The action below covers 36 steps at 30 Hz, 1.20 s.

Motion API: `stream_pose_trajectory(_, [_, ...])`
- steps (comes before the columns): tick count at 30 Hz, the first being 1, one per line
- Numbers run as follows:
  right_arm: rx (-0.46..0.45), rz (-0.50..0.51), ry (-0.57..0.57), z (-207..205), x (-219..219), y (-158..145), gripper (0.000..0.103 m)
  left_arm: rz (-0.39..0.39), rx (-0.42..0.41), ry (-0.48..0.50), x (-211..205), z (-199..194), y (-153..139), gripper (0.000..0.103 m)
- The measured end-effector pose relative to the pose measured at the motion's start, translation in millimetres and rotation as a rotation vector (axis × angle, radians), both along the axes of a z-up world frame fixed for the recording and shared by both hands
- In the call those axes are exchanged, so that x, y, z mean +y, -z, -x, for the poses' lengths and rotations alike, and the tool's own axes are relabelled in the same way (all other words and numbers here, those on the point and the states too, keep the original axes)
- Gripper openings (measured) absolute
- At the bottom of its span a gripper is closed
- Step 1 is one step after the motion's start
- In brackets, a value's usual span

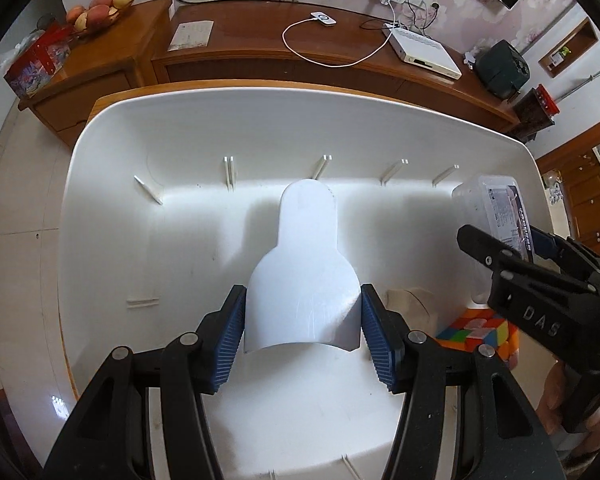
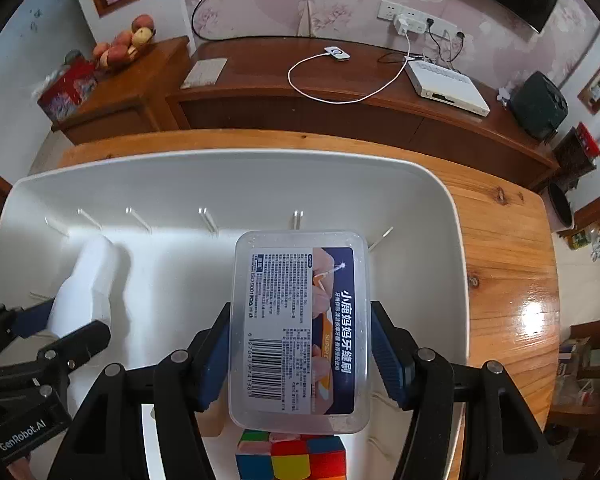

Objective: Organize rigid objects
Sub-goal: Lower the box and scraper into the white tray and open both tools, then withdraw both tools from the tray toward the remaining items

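The white organizer tray (image 2: 440,216) on the wooden table (image 2: 500,240) is the landmark: one tray, with thin ribs along its far wall that look meant to take dividers. Over the tray's middle, the left gripper (image 1: 302,322) has its jaws clamped on the wide end of one white divider panel (image 1: 306,264), the narrow end pointing at the far wall, probably so it can slide between ribs. Over the tray's right part, the right gripper (image 2: 300,350) has its jaws clamped on the long sides of one clear plastic box (image 2: 300,328), label up, held level above the floor, likely for setting down flat. Below that box, at the tray's near right, sits one colourful puzzle cube (image 2: 292,458), already placed beside a pale boxy item I cannot identify.
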State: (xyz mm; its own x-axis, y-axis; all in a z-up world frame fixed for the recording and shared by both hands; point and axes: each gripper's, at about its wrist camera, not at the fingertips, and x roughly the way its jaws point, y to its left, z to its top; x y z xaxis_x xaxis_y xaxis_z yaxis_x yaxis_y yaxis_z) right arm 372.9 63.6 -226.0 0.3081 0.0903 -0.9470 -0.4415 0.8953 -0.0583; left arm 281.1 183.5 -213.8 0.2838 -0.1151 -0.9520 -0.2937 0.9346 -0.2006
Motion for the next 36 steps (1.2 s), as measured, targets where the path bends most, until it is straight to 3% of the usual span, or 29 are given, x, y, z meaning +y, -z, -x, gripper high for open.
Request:
stream_pose_trajectory(5, [0.013, -0.028, -0.007, 5.1, -4.5, -2.7, 0.066, -0.012, 0.012, -0.007, 2.2, 0.2, -0.7, 0.061])
stream_pose_trajectory(9, [-0.019, -0.063, -0.014, 14.1, -9.9, -15.3, 0.075, -0.039, 0.007, -0.003, -1.5, 4.9, -7.8, 0.084])
stream_pose_trajectory(24, [-0.125, -0.142, -0.046, 67.5, -38.7, -82.5, 0.075, -0.078, -0.074, -0.003, -25.6, 42.8, -58.7, 0.084])
stream_pose_trajectory(36, [-0.197, -0.182, -0.077, 138.2, -84.9, -133.8, 0.075, -0.124, -0.154, -0.042, -59.0, 104.6, -111.4, 0.084])
